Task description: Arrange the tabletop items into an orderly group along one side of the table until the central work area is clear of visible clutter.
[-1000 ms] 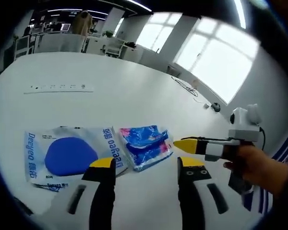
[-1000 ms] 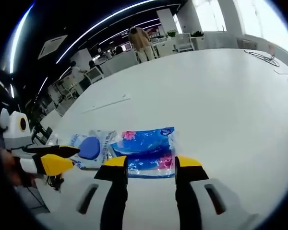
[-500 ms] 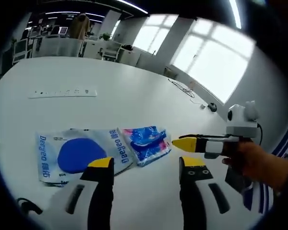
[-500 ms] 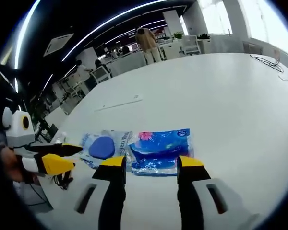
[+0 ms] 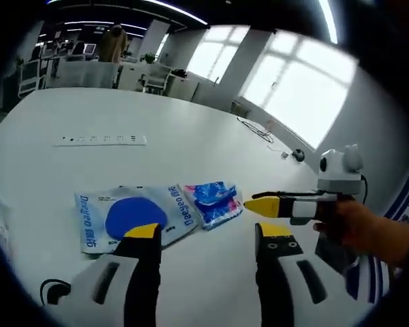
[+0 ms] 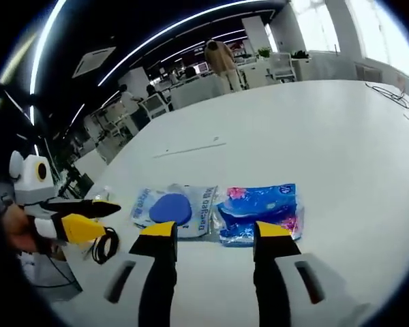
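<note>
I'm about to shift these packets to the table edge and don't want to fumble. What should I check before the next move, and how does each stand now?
1. Left claw open and empty: ok, its jaws stand apart with nothing between them.
2. Right claw open and empty: ok, same.
3. Two packets lie flat side by side, the white packet and the blue packet: ok.
4. Whether the packets overlap or just touch: cannot tell.
5. Black cable clear of the packets: ok, it lies apart, near the left claw.
6. Table beyond the packets free for sliding: ok, except for a white strip farther back.
</note>
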`<act>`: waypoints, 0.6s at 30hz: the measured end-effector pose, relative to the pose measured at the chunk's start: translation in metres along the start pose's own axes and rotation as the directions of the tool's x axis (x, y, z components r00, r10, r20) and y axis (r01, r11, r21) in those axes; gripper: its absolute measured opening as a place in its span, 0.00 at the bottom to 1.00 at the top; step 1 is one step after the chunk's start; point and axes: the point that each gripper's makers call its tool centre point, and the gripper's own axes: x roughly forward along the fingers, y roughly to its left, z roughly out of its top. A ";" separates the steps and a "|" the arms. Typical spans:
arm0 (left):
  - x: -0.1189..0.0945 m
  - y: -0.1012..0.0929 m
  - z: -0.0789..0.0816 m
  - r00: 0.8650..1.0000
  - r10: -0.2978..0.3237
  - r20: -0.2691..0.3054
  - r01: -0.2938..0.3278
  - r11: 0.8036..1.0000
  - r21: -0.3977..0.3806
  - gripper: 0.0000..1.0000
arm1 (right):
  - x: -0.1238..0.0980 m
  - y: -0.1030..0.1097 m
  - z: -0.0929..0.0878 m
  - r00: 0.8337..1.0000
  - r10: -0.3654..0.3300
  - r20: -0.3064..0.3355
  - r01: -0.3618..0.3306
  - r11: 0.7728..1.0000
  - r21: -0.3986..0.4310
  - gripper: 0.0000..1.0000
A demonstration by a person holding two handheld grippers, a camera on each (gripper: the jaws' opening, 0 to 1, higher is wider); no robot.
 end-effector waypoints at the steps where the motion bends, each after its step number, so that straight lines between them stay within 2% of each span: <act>1: -0.003 0.001 0.000 1.000 -0.001 0.003 0.001 1.000 0.001 0.55 | 0.000 0.006 -0.001 1.000 0.007 -0.001 -0.007 1.000 -0.010 0.43; 10: -0.037 0.015 -0.005 1.000 0.004 0.015 -0.004 1.000 0.001 0.56 | 0.000 0.042 -0.008 0.999 0.049 -0.013 -0.050 0.998 -0.036 0.43; 18: -0.062 0.020 -0.007 1.000 -0.001 0.025 0.001 1.000 0.003 0.56 | 0.000 0.070 -0.013 0.995 0.092 -0.026 -0.094 0.994 -0.052 0.43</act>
